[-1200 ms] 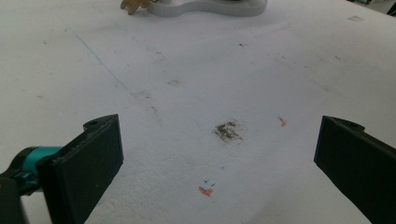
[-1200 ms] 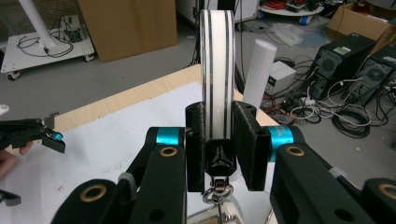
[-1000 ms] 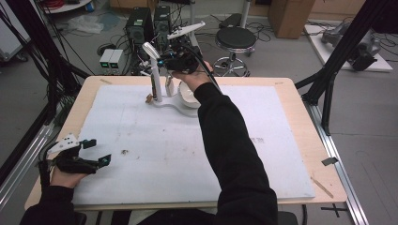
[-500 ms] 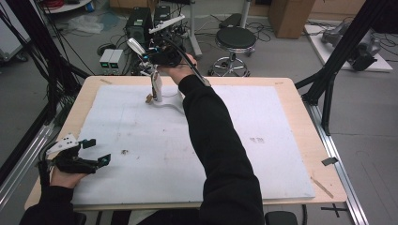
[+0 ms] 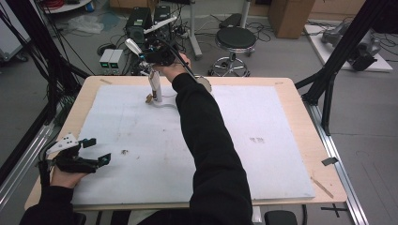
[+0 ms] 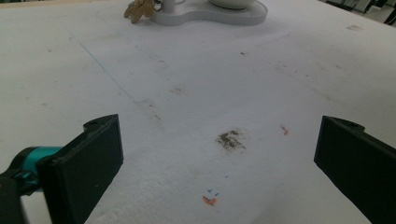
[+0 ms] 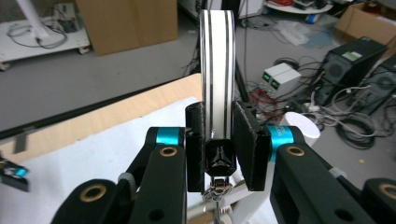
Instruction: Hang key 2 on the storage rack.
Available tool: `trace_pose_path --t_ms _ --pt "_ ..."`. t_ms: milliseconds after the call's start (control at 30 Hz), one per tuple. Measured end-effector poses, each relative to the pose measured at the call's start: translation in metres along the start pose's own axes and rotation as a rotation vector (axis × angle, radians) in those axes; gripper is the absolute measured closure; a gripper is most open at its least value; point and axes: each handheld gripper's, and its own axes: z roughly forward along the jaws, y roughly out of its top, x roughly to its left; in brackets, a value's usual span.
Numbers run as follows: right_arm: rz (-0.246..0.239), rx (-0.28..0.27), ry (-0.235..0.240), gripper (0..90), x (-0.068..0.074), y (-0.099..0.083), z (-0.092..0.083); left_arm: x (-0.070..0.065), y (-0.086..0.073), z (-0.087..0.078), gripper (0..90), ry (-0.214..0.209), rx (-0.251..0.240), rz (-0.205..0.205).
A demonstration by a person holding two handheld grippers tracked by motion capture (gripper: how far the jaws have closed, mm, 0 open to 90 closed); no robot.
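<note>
My right gripper (image 5: 144, 55) is held high over the far left part of the table, shut on a white band with black stripes (image 7: 215, 70). The band stands upright between the pads, and a black clasp with a metal ring (image 7: 218, 164) hangs under it. Below it stands a white stand (image 5: 156, 88) with a post and a flat base, and a brownish key bunch (image 5: 149, 98) lies at its foot. My left gripper (image 5: 96, 150) rests low at the near left of the white mat (image 5: 263, 154), open, with bare mat between its jaws (image 6: 219, 158). The stand's base (image 6: 210, 15) and the keys (image 6: 137, 9) lie far ahead.
A dark smudge (image 6: 229, 139) marks the mat ahead of the left gripper. Beyond the table's far wooden edge (image 5: 244, 80) are a round stool (image 5: 237, 40), computer boxes (image 5: 141, 21) and cables on the floor. Black frame legs (image 5: 328, 89) stand at the right.
My right hand has carried the striped band leftward over the stand, at about the same height. The left hand and its gripper have stayed where they were.
</note>
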Motion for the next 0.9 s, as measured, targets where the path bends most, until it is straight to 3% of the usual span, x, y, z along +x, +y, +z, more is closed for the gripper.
trace_pose_path --t_ms 267,467,900 --pt "-0.043 -0.011 -0.026 75.1 -0.002 -0.002 0.004 -0.001 0.001 0.000 1.7 -0.002 -0.004 0.007" --pt "-0.048 -0.006 -0.045 75.0 -0.008 -0.005 0.002 -0.001 0.001 0.000 1.7 -0.002 -0.004 0.005" --pt "-0.061 0.000 -0.056 74.0 -0.004 -0.014 0.013 -0.001 0.000 0.000 1.7 -0.002 0.002 0.007"
